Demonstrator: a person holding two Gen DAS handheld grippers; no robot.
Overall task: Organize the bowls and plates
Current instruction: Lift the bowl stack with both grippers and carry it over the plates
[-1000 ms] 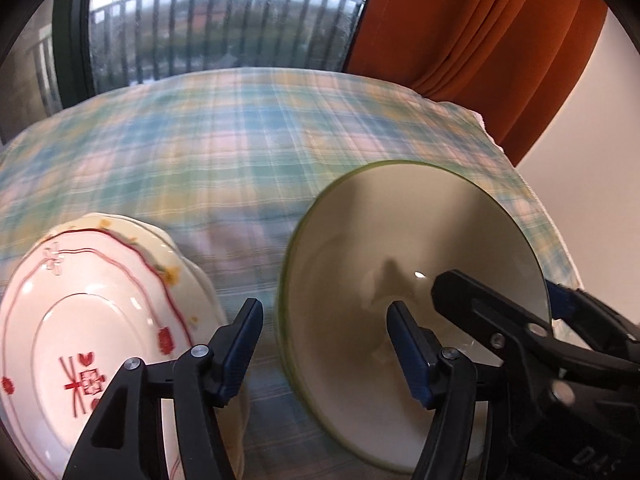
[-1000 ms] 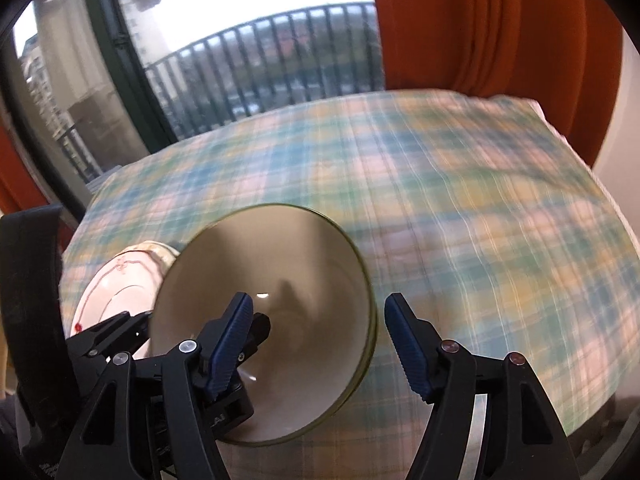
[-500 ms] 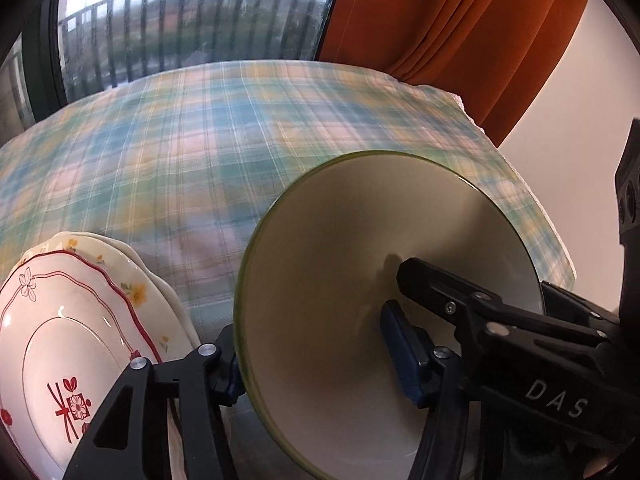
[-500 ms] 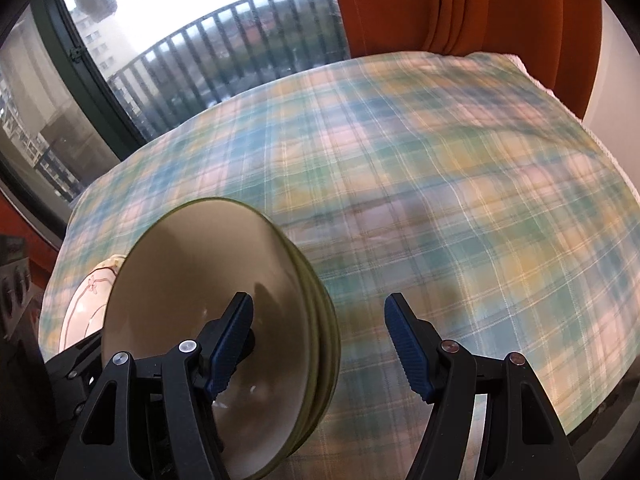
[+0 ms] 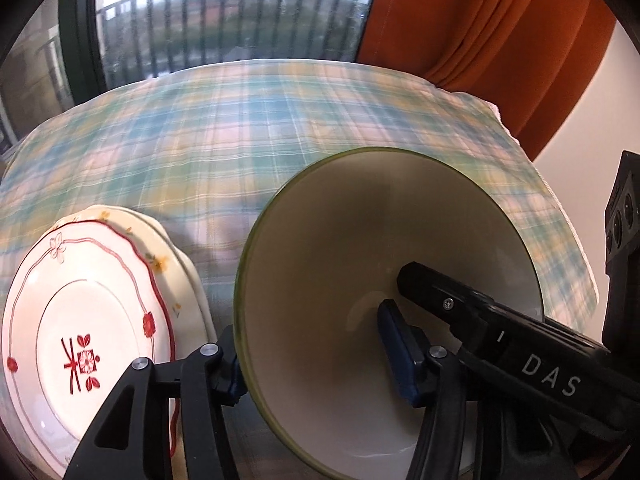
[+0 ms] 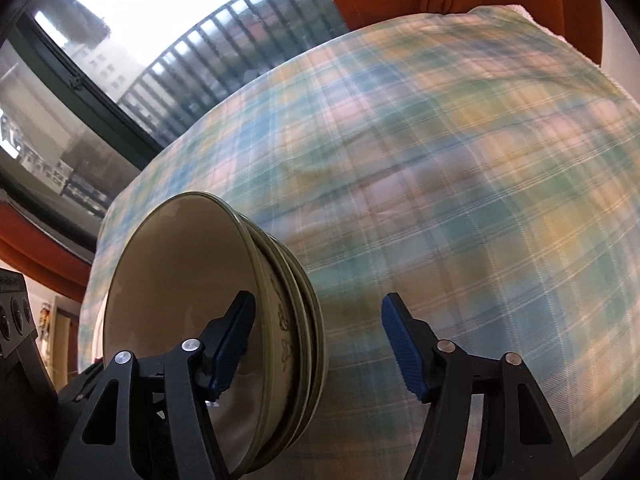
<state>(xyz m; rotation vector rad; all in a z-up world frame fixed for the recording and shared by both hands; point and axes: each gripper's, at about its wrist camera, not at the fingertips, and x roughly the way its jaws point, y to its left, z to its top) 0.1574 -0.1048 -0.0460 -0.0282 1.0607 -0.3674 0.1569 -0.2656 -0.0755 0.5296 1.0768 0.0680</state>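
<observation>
A stack of cream bowls with green rims (image 5: 360,264) is tilted on its side, its opening facing my left wrist camera. My left gripper (image 5: 316,356) stands wide open astride the near rim: its right pad (image 5: 394,354) is inside the bowl, its left pad mostly hidden behind the rim. My right gripper (image 6: 318,344) is open around the stack's edge (image 6: 280,320); its left finger (image 5: 472,312) reaches into the bowl. A stack of white plates with red flower pattern (image 5: 88,320) lies to the left.
The table (image 5: 240,128) wears a pastel plaid cloth (image 6: 460,184). A window with a balcony railing (image 5: 224,24) is behind it and an orange curtain (image 5: 480,24) hangs at the back right. The table's right edge (image 5: 560,208) drops off by a white wall.
The bowl stack has been tipped up further and has come closer to both cameras. Both grippers have kept about the same opening. The plates have not moved.
</observation>
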